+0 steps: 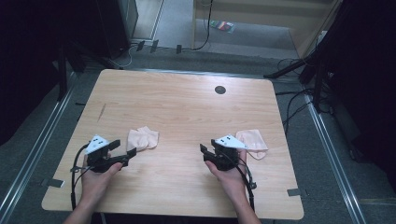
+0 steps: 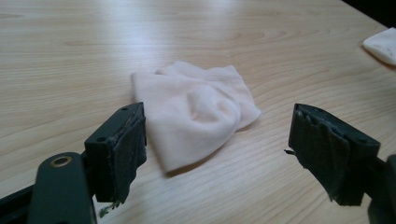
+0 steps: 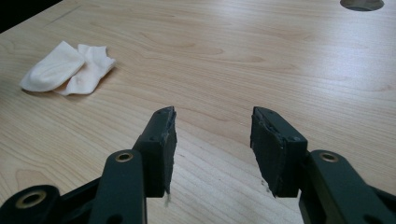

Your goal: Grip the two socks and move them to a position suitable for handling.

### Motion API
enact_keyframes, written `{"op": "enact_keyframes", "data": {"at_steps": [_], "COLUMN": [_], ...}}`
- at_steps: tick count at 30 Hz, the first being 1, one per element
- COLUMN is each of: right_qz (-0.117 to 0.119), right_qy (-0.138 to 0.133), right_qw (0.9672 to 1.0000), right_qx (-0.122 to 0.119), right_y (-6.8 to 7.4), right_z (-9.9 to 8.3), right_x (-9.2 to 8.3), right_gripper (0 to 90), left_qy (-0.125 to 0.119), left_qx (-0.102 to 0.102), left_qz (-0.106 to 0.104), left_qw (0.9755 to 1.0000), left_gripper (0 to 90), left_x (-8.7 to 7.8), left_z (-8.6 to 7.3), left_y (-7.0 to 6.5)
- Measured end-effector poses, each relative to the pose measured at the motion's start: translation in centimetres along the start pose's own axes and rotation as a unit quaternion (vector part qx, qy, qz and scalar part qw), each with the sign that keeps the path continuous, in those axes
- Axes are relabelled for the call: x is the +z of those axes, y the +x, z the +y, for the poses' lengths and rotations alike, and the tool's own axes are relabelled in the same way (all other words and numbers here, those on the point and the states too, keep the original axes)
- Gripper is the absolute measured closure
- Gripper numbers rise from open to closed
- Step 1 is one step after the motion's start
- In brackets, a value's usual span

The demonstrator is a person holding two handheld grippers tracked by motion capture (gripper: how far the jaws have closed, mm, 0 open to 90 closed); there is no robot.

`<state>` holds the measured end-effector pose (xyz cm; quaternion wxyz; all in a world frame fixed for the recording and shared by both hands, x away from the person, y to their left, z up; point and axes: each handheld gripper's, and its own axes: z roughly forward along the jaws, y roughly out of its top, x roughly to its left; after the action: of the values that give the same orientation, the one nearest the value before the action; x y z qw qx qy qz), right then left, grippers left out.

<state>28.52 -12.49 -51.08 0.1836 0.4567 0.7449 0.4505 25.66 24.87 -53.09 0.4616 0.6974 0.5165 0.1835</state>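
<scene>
Left gripper (image 1: 125,150) is hovering low with its jaws spread wide and released, nothing between the pads, and the folded pale pink sock (image 1: 143,138) is lying flat on the wooden table (image 1: 187,112) just beyond the tips, toward two o'clock from that hand. Right gripper (image 1: 204,153) is sitting released as well, jaws parted over bare wood, pointing toward nine o'clock, while a second pale pink sock (image 1: 252,142) is lying just behind it at three o'clock.
</scene>
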Motion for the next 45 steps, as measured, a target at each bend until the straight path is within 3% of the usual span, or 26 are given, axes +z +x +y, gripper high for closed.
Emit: {"op": "enact_keyframes", "data": {"at_steps": [4, 8, 10, 12, 17, 19, 21, 22, 24, 25, 26, 27, 30, 36, 45], "right_qz": [0.003, 0.010, 0.013, 0.013, 0.016, 0.017, 0.017, 0.017, 0.017, 0.018, 0.017, 0.017, 0.018, 0.021, 0.025], "right_qy": [-0.005, -0.008, -0.007, -0.006, -0.009, -0.009, -0.010, -0.009, -0.008, -0.006, -0.007, -0.007, -0.010, -0.014, -0.022], "right_qw": [0.9999, 0.9998, 0.9997, 0.9998, 0.9997, 0.9997, 0.9997, 0.9997, 0.9997, 0.9997, 0.9997, 0.9997, 0.9997, 0.9997, 0.9994], "right_qx": [0.010, 0.016, 0.017, 0.015, 0.017, 0.016, 0.016, 0.016, 0.014, 0.014, 0.015, 0.015, 0.011, 0.006, 0.003], "right_y": [-0.2, -0.4, -0.5, -0.5, -0.4, -0.3, -0.2, -0.2, -0.2, -0.1, 0.0, 0.0, 0.3, 0.7, 1.1], "right_z": [-0.1, -0.2, -0.3, -0.4, -0.3, -0.4, -0.4, -0.4, -0.5, -0.5, -0.6, -0.6, -0.6, -0.6, -0.5], "right_x": [-0.3, -0.6, -0.7, -0.7, -0.9, -1.0, -1.0, -1.0, -1.0, -0.9, -0.9, -0.9, -0.9, -1.0, -1.5], "right_gripper": [50.7, 49.4, 49.1, 49.1, 49.1, 49.0, 49.1, 49.1, 49.1, 49.1, 49.1, 49.1, 49.1, 49.3, 49.3], "left_qy": [0.013, 0.026, 0.043, 0.052, 0.068, 0.075, 0.079, 0.079, 0.080, 0.080, 0.081, 0.081, 0.083, 0.067, 0.038], "left_qx": [-0.021, -0.019, -0.004, -0.001, -0.005, -0.006, -0.008, -0.009, -0.009, -0.010, -0.012, -0.012, -0.015, -0.004, 0.017], "left_qz": [-0.012, 0.019, 0.051, 0.063, 0.069, 0.077, 0.076, 0.074, 0.081, 0.079, 0.083, 0.083, 0.071, 0.057, 0.010], "left_qw": [0.9996, 0.9993, 0.9978, 0.9966, 0.9953, 0.9942, 0.9940, 0.9940, 0.9935, 0.9936, 0.9931, 0.9931, 0.9939, 0.9961, 0.9991], "left_gripper": [19.1, 21.6, 25.8, 28.7, 34.8, 39.6, 50.1, 50.1, 62.0, 62.0, 74.7, 80.7, 85.1, 87.1, 87.2], "left_x": [1.6, 3.1, 3.9, 4.4, 5.3, 5.5, 5.5, 5.5, 5.5, 5.5, 5.5, 5.5, 5.5, 5.0, 3.5], "left_z": [0.8, 1.1, 1.1, 1.1, 1.0, 0.9, 1.0, 1.0, 1.0, 1.0, 1.0, 1.0, 1.0, 1.0, 1.7], "left_y": [-0.8, -1.6, -2.0, -2.2, -1.9, -2.0, -2.1, -2.1, -2.0, -1.9, -1.8, -1.8, -1.5, -1.8, -4.6]}}
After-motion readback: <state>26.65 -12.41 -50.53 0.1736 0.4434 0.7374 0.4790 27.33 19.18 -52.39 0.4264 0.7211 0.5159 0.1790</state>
